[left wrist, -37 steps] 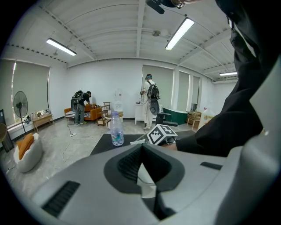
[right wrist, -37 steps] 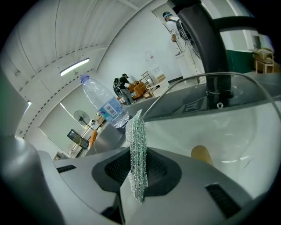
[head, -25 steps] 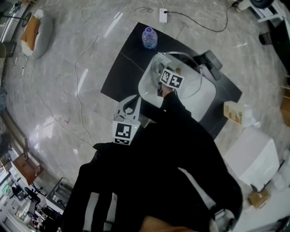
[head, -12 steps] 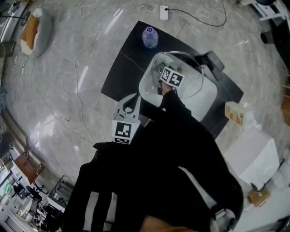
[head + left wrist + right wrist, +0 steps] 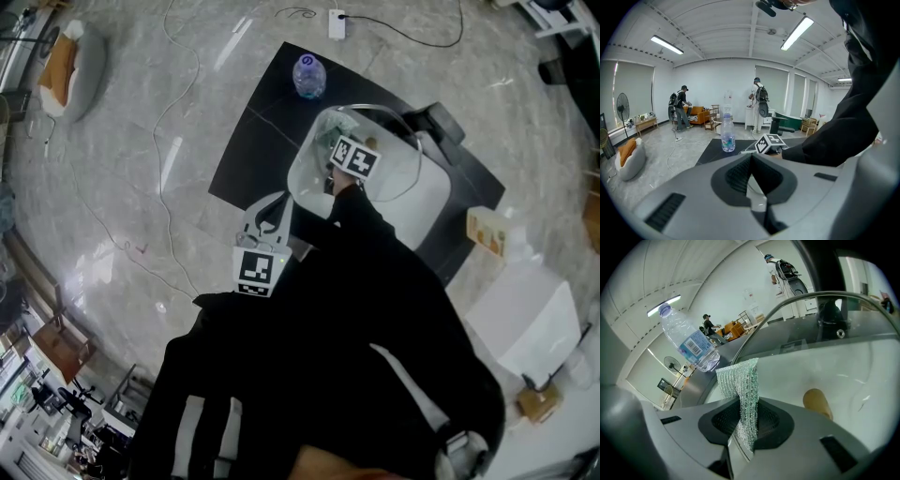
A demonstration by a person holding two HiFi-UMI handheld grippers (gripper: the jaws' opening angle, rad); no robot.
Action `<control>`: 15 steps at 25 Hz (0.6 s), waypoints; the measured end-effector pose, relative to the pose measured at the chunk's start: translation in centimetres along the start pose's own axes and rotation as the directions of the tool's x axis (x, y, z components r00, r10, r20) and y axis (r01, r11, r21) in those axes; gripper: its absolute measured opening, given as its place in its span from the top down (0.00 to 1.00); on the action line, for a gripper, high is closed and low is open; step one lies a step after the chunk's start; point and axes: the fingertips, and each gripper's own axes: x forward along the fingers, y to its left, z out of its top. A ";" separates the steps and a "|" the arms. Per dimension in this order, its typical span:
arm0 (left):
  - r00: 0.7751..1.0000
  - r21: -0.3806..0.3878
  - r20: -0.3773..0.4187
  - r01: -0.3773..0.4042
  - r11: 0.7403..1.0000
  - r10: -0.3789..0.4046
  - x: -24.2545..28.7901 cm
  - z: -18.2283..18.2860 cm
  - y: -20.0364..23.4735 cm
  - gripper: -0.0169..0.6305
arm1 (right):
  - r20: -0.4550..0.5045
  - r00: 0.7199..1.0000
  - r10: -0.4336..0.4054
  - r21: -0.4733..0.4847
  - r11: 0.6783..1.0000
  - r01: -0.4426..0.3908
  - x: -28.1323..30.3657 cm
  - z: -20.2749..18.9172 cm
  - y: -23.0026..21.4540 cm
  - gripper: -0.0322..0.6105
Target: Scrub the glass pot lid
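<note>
A glass pot lid (image 5: 405,159) with a metal rim and a black knob (image 5: 829,315) leans tilted in a white basin (image 5: 427,202) on a black mat. My right gripper (image 5: 337,150) is over the basin's left half, shut on a green mesh scrubbing cloth (image 5: 743,394) that stands out of the jaws close to the lid's rim (image 5: 787,303). My left gripper (image 5: 274,210) is at the basin's near-left edge, jaws shut with a thin white edge (image 5: 757,190) between them, apparently the basin's rim. Black sleeves hide both hands.
A water bottle (image 5: 308,77) stands on the mat's far corner, also the bottle (image 5: 689,341) just beyond the basin. A tan lump (image 5: 817,402) lies in the basin. A carton (image 5: 486,232) and white box (image 5: 520,323) sit right. Cables and a power strip (image 5: 336,23) cross the floor.
The right gripper with the cloth has edged slightly farther along the lid. The left gripper has stayed put.
</note>
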 end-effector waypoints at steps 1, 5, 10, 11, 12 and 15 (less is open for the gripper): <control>1.000 0.005 0.000 0.003 1.000 -0.003 0.0 0.0 -0.1 0.97 | -0.002 1.000 -0.006 0.001 1.000 0.006 0.0 0.0 0.0 0.84; 1.000 0.008 0.002 0.013 1.000 -0.013 0.0 0.1 -0.2 0.97 | -0.010 1.000 -0.023 0.002 1.000 0.023 -0.2 0.0 0.0 0.84; 1.000 0.016 0.007 0.025 1.000 -0.025 0.0 0.2 -0.4 0.97 | -0.009 0.999 -0.045 0.003 0.999 0.045 -0.4 0.0 -0.5 0.84; 1.000 0.017 0.007 0.025 1.000 -0.025 0.0 0.2 -0.4 0.97 | -0.008 0.999 -0.050 0.001 0.999 0.050 -0.5 0.1 -0.7 0.84; 1.000 0.017 0.007 0.025 1.000 -0.025 0.0 0.3 -0.3 0.97 | -0.006 0.998 -0.055 0.003 0.998 0.055 -0.6 0.1 -0.8 0.84; 1.000 0.014 0.008 0.027 1.000 -0.028 0.0 0.2 -0.4 0.97 | -0.004 0.998 -0.064 0.016 0.998 0.064 -0.8 0.0 -1.5 0.84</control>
